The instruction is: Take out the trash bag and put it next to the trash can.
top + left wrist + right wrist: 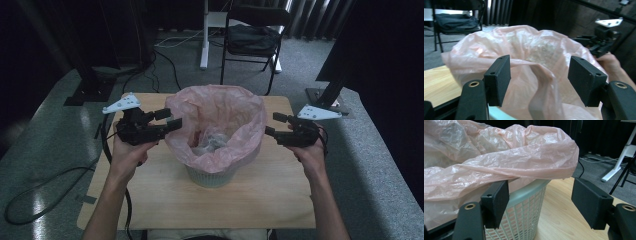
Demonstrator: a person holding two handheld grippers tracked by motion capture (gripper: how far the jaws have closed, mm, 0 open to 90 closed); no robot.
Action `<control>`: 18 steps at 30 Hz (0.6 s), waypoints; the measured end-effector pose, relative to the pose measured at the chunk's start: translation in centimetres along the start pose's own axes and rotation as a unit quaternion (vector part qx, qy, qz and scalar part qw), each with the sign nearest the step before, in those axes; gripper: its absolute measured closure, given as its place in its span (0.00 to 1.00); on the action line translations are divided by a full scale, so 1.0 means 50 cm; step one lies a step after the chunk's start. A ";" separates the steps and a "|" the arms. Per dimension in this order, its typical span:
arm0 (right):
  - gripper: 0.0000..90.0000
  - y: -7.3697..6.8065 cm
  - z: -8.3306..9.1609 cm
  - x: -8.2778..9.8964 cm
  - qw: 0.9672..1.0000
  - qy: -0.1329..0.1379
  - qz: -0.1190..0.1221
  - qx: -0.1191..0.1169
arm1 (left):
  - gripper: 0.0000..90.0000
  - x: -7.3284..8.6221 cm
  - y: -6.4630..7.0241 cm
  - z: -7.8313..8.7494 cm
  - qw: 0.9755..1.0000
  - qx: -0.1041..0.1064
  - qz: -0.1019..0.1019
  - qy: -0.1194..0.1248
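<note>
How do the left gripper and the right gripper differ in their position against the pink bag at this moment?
The left gripper sits at the pink bag with the film bulging between its fingers; the right gripper is just off the bag's other side, with the basket and bare table between its fingers. The left gripper's fingers point across at the bag's rim; the right gripper's sit lower, below the overhanging film. Both are open and grip nothing.

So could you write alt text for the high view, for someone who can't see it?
A pink bag lines a white basket at the middle of a wooden table. A person's hands hold the left gripper at the bag's left edge and the right gripper near its right, both with jaws open. A chair stands behind.
</note>
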State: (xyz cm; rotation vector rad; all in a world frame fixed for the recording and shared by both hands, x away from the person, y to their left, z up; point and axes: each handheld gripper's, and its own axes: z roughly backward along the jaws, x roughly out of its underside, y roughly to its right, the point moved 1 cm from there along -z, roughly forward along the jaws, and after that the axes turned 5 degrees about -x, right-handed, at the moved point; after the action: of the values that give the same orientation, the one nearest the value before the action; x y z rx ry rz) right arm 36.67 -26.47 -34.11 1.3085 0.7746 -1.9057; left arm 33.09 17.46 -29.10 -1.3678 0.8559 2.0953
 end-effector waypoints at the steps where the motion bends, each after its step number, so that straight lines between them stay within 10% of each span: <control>1: 0.33 0.000 0.000 0.000 1.000 0.000 0.000 0.000 | 0.39 0.000 -0.003 -0.001 1.000 -0.003 0.003 -0.001; 8: 0.33 0.000 -0.003 -0.003 1.000 -0.004 0.001 0.001 | 0.45 -0.003 -0.033 -0.029 0.999 -0.022 0.023 -0.019; 18: 0.30 0.011 -0.008 -0.007 1.000 -0.005 0.000 0.014 | 0.79 -0.010 -0.047 -0.060 0.999 -0.030 0.027 -0.037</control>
State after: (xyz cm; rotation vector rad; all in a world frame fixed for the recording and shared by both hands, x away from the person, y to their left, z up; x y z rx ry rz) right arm 37.41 -26.39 -33.97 1.3159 0.7441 -1.9281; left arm 36.75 16.82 -30.09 -1.3015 0.8151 2.2148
